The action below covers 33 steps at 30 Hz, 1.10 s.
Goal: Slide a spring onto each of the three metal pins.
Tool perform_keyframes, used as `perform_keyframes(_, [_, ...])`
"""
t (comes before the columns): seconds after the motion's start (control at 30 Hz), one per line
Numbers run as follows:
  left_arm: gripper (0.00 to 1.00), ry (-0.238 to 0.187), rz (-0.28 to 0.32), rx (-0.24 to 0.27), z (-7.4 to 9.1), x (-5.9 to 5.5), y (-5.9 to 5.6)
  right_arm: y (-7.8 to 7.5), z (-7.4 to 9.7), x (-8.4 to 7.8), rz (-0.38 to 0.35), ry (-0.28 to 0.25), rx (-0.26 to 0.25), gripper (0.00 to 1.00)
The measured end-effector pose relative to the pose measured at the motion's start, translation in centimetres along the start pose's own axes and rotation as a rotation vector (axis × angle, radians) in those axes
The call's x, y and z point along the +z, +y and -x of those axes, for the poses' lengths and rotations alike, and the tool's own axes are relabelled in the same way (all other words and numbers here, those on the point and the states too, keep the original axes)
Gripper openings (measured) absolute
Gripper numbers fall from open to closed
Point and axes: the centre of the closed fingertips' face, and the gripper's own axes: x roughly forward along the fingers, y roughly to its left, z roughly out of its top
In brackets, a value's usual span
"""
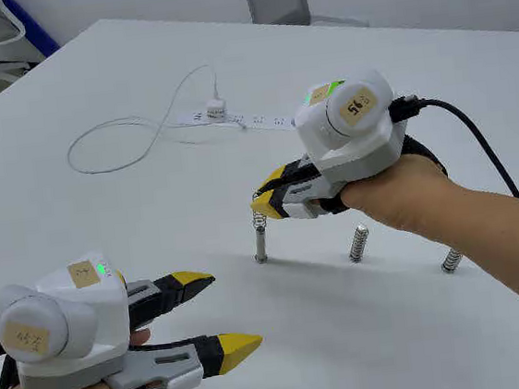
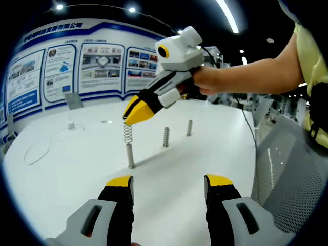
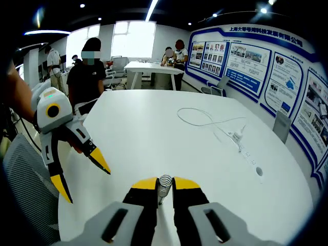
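1. Nearest you, at 7 o'clock in the head view, the left gripper (image 1: pixel 233 309) has its jaws spread and holds nothing. It is parked well apart from the pins, probably to keep the work area free.
2. Farther out, toward 1 o'clock, the right gripper (image 1: pixel 262 203) is clenched on the spring (image 1: pixel 259 220). The spring is held upright, its lower end at the top of the first pin (image 1: pixel 261 248), so bore and pin line up.
3. At 3 o'clock from that pin, the second pin (image 1: pixel 358 243) and the third pin (image 1: pixel 450 260) already carry springs. This appears to be the last fitting.
4. Farthest, at 11 o'clock, lies the power strip (image 1: pixel 233 118).
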Motion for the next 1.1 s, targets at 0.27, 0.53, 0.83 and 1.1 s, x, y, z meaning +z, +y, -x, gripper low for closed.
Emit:
perform_keyframes(0.27, [0.61, -0.007, 0.021, 0.008, 0.0, 0.0, 0.4, -0.1, -0.3, -0.5, -0.011, 0.007, 0.009, 0.11])
perform_keyframes(0.53, [0.64, -0.010, 0.029, 0.012, 0.0, 0.0, 0.7, 0.2, -0.7, -1.1, -0.018, 0.016, 0.011, 0.11])
perform_keyframes(0.83, [0.64, -0.004, 0.032, 0.017, 0.0, -0.1, 0.9, 0.1, -2.3, -3.2, -0.024, 0.042, 0.012, 0.11])
perform_keyframes(1.1, [0.63, -0.004, 0.034, 0.020, 0.1, -0.1, 1.2, 0.2, -3.4, -4.6, -0.041, 0.067, 0.012, 0.11])
